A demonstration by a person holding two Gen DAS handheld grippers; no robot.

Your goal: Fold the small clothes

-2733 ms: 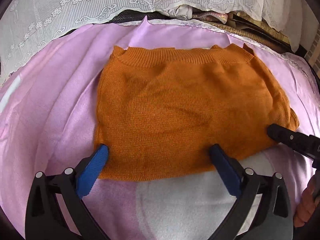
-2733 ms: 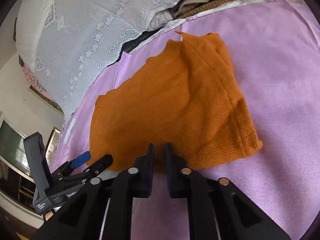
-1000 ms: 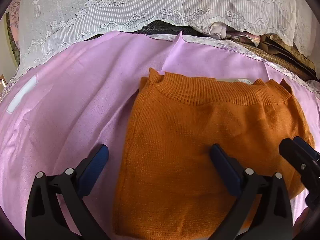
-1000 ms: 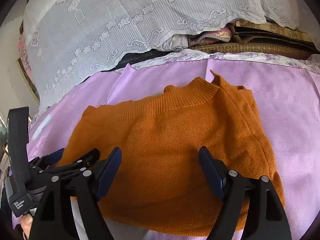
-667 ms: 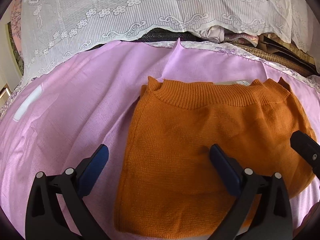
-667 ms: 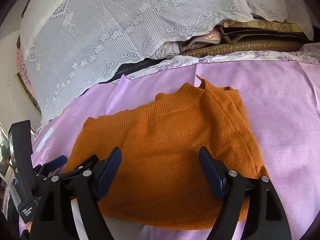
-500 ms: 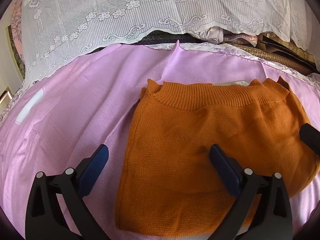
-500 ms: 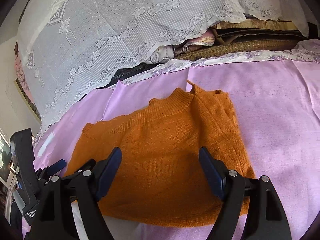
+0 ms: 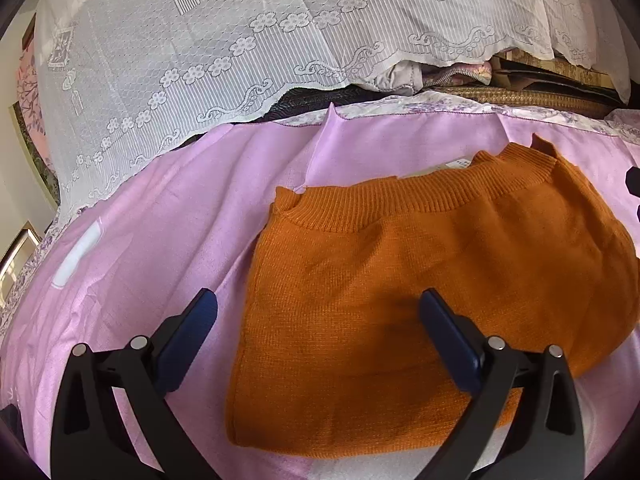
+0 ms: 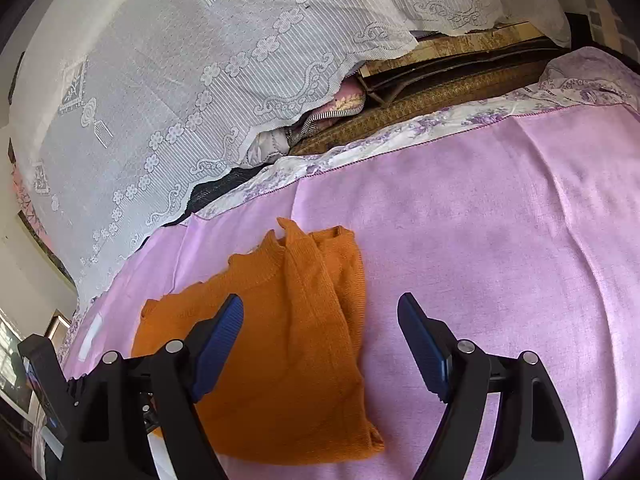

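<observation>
An orange knit sweater [image 9: 400,280] lies folded flat on the lilac sheet [image 9: 160,216], ribbed collar toward the far side. It also shows in the right wrist view [image 10: 288,352], its right edge doubled over. My left gripper [image 9: 318,312] is open and empty, held above the sweater's left half. My right gripper [image 10: 320,320] is open and empty, held above the sweater's right edge. A bit of the right gripper shows at the left wrist view's right edge [image 9: 633,180]. The left gripper's body [image 10: 44,392] shows at the lower left of the right wrist view.
A white lace cover [image 9: 240,52] drapes over stacked bedding and woven mats [image 10: 440,96] along the far side. The sheet's floral border [image 10: 400,140] runs behind the sweater. A white patch [image 9: 76,256] lies on the sheet at the left.
Both grippers have pulled back and up from the sweater. The right gripper, shut at first, has opened and swung right. The sweater lies where it was let go.
</observation>
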